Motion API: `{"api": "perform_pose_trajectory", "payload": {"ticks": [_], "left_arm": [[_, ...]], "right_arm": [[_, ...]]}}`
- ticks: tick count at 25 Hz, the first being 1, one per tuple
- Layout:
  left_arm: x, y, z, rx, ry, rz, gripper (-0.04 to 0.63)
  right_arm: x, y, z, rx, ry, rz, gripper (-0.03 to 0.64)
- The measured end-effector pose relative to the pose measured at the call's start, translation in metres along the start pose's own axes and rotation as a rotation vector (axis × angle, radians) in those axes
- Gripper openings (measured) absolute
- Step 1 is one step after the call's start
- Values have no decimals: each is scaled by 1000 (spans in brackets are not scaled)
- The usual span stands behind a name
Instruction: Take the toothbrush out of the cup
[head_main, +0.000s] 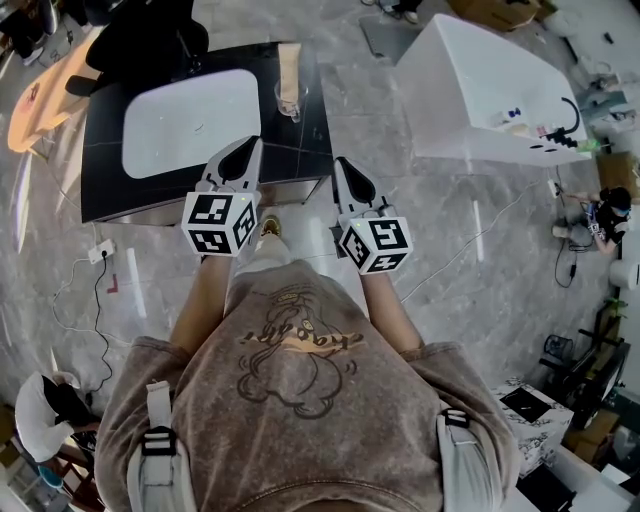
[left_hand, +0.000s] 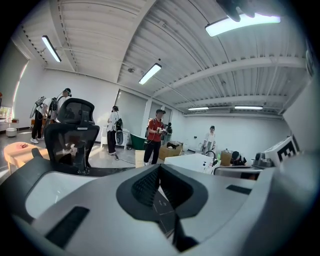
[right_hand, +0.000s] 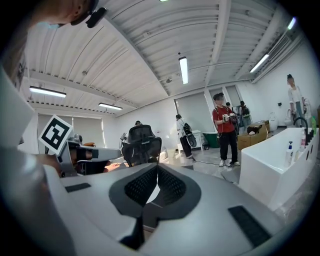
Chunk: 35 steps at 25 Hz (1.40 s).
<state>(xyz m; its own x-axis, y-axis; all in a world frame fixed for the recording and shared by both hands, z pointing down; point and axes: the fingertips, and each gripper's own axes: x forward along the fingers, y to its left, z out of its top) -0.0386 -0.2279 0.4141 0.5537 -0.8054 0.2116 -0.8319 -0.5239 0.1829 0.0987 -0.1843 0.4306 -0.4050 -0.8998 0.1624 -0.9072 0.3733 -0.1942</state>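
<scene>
A clear cup (head_main: 287, 102) stands on the black counter (head_main: 105, 190), just right of the white basin (head_main: 190, 120). A pale beige long item (head_main: 289, 65) stands in it or lies behind it; I cannot make out a toothbrush as such. My left gripper (head_main: 243, 150) hovers over the counter's front edge, a short way in front of the cup, shut with nothing in it. My right gripper (head_main: 344, 166) is beside the counter's right front corner, over the floor, also shut and empty. In the gripper views both pairs of jaws meet at their tips (left_hand: 159, 167) (right_hand: 156, 167).
A black office chair (head_main: 150, 40) stands behind the counter. A white bathtub (head_main: 480, 90) is at the right. A cable and plug (head_main: 100, 255) lie on the floor at the left. A person (head_main: 605, 215) crouches at the far right; several people stand across the room (left_hand: 156, 132).
</scene>
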Motion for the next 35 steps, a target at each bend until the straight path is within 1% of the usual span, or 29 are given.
{"api": "perform_pose_trajectory", "payload": {"ticks": [4, 10, 16, 20, 27, 28, 29, 33, 35], "left_arm": [[17, 13, 9, 21, 2, -15, 17], [43, 31, 18, 38, 18, -55, 17], [60, 38, 19, 48, 39, -86, 17], [66, 39, 20, 41, 45, -74, 17], [71, 39, 22, 15, 47, -33, 17], [72, 39, 22, 15, 46, -31, 17], [74, 39, 22, 15, 46, -30, 17], [80, 39, 23, 8, 41, -26, 17], [81, 40, 26, 7, 34, -22, 17]], "right_arm": [[22, -3, 9, 20, -16, 3, 17], [51, -8, 21, 20, -40, 2, 17], [69, -17, 26, 32, -48, -18, 17], [76, -21, 30, 34, -41, -4, 17], [84, -27, 41, 1, -43, 56, 25], [87, -28, 41, 4, -39, 67, 79], [90, -29, 41, 10, -33, 80, 147], [103, -33, 38, 2, -16, 104, 272], [107, -35, 39, 1, -22, 110, 301]]}}
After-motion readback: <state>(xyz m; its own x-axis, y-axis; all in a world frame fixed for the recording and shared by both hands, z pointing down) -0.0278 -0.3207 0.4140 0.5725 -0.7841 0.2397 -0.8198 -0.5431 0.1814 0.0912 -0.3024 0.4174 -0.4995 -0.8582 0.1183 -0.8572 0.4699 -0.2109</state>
